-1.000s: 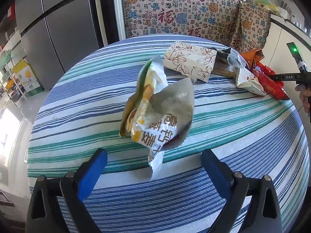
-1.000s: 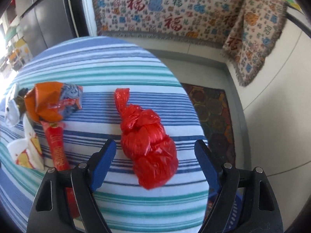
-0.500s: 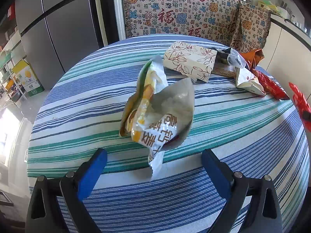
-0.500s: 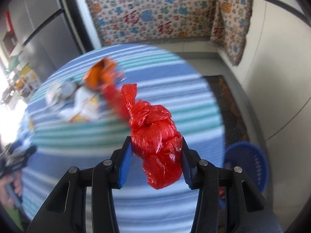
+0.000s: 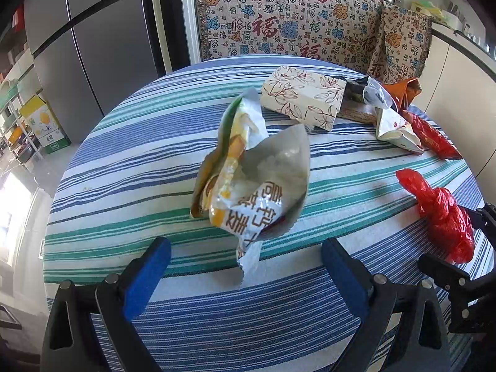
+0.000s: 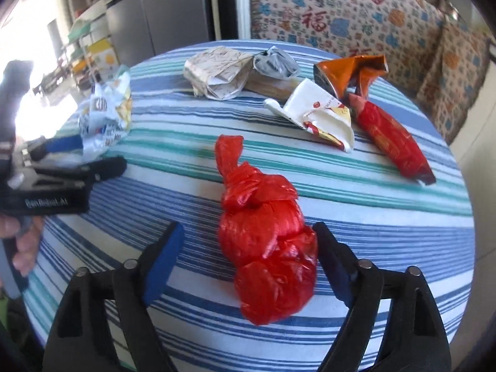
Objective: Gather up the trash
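One red bag [image 6: 266,245], five wrappers on table [image 6: 403,279]

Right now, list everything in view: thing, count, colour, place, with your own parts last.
knotted plastic bag: 1, red, on the table, between the open right jaws
snack bag: 1, silver and yellow, crumpled, ahead of the left gripper
floral box: 1, cream with brown leaves, far side
grey wrapper: 1, beside the box
orange wrapper: 1, far right
white wrapper: 1, white with red print, mid right
long red packet: 1, right edge
striped tablecloth: 1, blue, green, white
left gripper: 1, black with blue pads, open
right gripper: 1, same, just opened
hand: 1, holding the left gripper
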Demonstrator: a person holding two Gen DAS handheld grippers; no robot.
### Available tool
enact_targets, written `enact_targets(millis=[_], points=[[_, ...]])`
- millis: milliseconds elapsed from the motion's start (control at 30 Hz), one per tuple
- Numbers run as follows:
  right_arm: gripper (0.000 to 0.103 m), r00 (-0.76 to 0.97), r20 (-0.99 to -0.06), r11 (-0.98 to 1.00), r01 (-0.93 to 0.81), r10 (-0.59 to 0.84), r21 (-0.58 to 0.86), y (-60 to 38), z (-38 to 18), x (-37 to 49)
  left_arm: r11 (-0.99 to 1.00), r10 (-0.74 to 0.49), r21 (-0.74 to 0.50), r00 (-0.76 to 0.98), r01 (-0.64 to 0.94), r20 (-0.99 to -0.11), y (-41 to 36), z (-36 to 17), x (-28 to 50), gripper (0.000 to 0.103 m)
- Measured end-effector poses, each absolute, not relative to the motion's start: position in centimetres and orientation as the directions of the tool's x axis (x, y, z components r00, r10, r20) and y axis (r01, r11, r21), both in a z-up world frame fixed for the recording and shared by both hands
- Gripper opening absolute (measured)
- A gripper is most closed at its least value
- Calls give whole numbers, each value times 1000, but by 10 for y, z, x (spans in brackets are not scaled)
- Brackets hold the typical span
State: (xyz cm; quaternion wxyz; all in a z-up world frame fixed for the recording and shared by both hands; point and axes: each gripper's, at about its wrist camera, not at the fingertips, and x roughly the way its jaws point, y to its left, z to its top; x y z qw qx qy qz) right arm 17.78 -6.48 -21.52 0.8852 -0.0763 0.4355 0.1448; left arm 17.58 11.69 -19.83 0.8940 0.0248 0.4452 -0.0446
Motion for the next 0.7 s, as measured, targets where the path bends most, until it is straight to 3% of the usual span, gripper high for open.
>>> enact_targets(millis=[67,200,567,700], points=[[97,577,-793,947,-320,193,-2,-71,-218,178,995,-58,5,600,102,-798,117,-198,176,100],[102,570,-800,950,-314,186,-3,-79,-220,181,995,-57,5,599,102,-798,117,-198,176,100],[102,568,-801,948,-317,189,-1,-79,-221,186,995,-62,-1,599,101,-798,117,-198,176,100],[102,568,-801,948,-318,190,-1,-79,-221,186,982,-188,-124,609,146,-771,131,-191,174,99]])
